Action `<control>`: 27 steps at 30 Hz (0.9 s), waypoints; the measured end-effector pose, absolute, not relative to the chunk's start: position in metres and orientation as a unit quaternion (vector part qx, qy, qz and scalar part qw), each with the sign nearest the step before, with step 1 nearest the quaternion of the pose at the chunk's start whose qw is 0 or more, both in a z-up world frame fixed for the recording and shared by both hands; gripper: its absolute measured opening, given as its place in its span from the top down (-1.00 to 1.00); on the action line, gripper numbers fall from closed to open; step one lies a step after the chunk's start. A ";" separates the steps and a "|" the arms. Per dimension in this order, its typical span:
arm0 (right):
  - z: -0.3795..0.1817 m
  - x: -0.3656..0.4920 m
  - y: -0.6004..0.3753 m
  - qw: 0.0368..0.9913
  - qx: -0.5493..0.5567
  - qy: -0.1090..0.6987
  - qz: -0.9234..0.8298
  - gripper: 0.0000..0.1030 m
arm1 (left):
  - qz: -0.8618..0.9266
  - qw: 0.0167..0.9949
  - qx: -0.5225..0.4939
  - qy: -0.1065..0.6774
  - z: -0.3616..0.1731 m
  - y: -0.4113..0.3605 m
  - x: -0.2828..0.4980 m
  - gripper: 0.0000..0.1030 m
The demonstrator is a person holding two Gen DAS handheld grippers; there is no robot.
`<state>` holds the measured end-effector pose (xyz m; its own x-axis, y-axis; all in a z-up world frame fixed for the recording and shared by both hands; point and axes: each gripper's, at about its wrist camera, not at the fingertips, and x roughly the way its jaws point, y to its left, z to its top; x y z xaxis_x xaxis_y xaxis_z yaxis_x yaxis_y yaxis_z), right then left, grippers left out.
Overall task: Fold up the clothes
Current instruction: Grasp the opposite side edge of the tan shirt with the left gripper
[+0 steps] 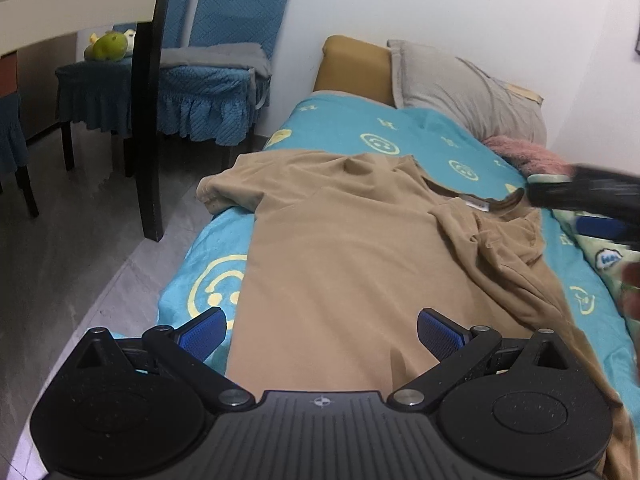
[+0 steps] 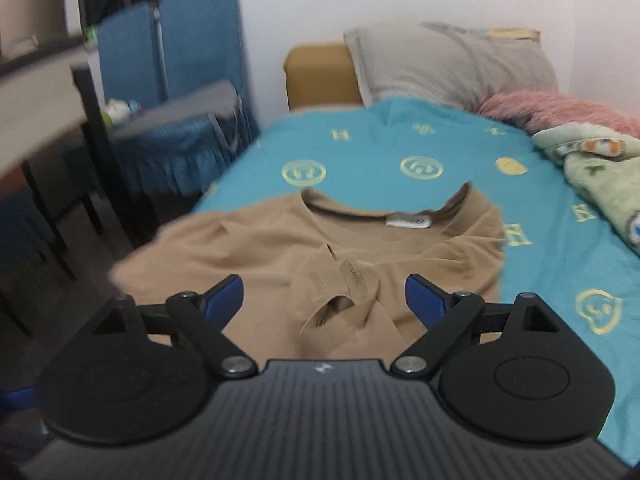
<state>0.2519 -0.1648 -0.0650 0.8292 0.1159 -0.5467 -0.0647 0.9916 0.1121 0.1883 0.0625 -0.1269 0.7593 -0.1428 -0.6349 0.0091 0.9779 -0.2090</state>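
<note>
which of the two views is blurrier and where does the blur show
Right wrist view is blurrier: the tan t-shirt smears at its left edge and the blue chairs streak, while the right gripper stays crisp. Left wrist view is mostly sharp, shirt and left gripper clear; only the other gripper at its right edge is smeared.

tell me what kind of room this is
Most likely a bedroom or small living space at home: a tan t-shirt lies on a bed with a teal sheet, a grey pillow at its head, and blue-covered chairs beside it.
</note>
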 end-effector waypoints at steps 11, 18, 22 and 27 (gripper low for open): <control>0.012 0.033 -0.243 0.962 0.126 0.242 0.018 -0.74 | -0.086 0.932 -0.072 0.344 -0.100 0.034 0.128 -0.99; 0.022 -0.018 -0.308 0.965 0.185 0.184 -0.035 -0.74 | -0.137 0.925 -0.031 0.354 -0.093 -0.011 0.099 -0.90; 0.019 -0.027 -0.341 0.964 0.198 0.162 -0.069 -0.74 | -0.175 0.910 -0.042 0.374 -0.090 -0.046 0.089 -0.81; 0.004 -0.032 -0.381 0.959 0.215 0.149 -0.106 -0.74 | -0.235 0.882 -0.065 0.404 -0.093 -0.112 0.075 -0.61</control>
